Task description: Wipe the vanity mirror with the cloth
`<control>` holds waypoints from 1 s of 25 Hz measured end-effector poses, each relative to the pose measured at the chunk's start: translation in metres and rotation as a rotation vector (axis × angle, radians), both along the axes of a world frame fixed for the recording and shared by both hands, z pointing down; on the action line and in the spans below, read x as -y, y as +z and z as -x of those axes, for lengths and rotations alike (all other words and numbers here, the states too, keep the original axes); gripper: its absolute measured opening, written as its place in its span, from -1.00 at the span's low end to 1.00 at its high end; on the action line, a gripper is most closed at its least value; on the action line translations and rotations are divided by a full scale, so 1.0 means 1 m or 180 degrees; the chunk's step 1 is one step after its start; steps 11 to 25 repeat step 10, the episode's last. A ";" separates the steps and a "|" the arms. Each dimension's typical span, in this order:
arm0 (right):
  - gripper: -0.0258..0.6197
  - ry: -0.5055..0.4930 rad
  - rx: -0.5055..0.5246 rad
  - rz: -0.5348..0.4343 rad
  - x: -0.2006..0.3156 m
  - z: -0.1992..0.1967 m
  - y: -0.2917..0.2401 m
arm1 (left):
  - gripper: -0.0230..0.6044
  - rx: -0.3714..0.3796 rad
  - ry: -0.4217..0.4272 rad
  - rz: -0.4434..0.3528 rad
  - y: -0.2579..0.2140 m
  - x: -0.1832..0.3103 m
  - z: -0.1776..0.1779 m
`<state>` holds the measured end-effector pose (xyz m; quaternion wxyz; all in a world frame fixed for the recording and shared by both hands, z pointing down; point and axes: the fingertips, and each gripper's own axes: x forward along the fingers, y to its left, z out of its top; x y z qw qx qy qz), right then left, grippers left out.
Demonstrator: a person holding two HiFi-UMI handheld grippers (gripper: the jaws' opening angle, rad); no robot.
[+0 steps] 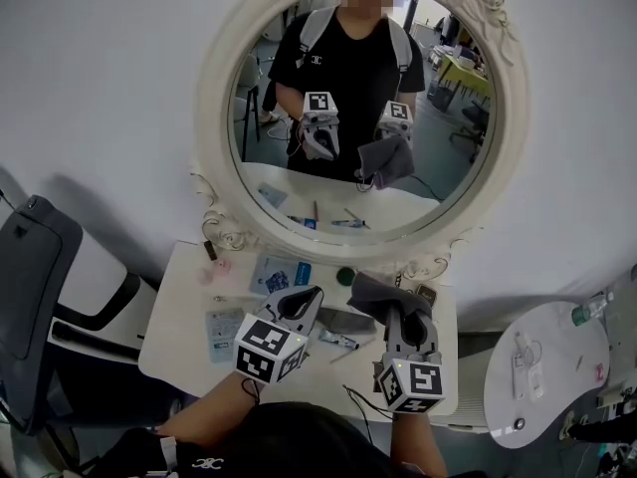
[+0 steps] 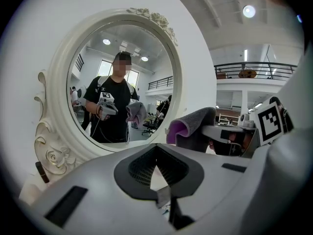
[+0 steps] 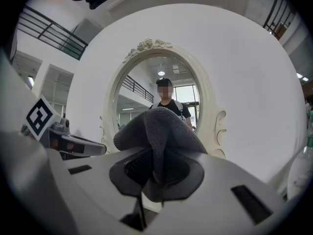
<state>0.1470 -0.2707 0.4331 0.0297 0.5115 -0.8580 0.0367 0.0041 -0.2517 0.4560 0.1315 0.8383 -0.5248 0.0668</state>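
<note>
My right tongs (image 3: 154, 177) clench the cloth (image 3: 157, 126) before the vanity mirror (image 1: 358, 108); my left tongs (image 2: 157, 177) sit closed, empty. Risk: pressing the glass may drag the cloth free.

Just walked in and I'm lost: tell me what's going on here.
A person faces the mirror with a gripper in each hand. The right gripper is shut on a grey cloth, held up before the mirror but not on the glass. The left gripper is shut and empty beside it. Small items lie on the table below.
</note>
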 end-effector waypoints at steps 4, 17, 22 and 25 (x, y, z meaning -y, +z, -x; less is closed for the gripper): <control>-0.79 -0.0030 -0.0091 -0.0039 0.000 0.005 0.001 | -0.93 0.0009 0.0012 0.0031 0.004 -0.005 -0.002; -0.79 -0.0070 -0.0186 -0.0063 -0.004 0.011 0.003 | -0.93 0.0000 0.0028 0.0011 0.003 -0.008 -0.004; -0.79 -0.0070 -0.0186 -0.0063 -0.004 0.011 0.003 | -0.93 0.0000 0.0028 0.0011 0.003 -0.008 -0.004; -0.79 -0.0070 -0.0186 -0.0063 -0.004 0.011 0.003 | -0.93 0.0000 0.0028 0.0011 0.003 -0.008 -0.004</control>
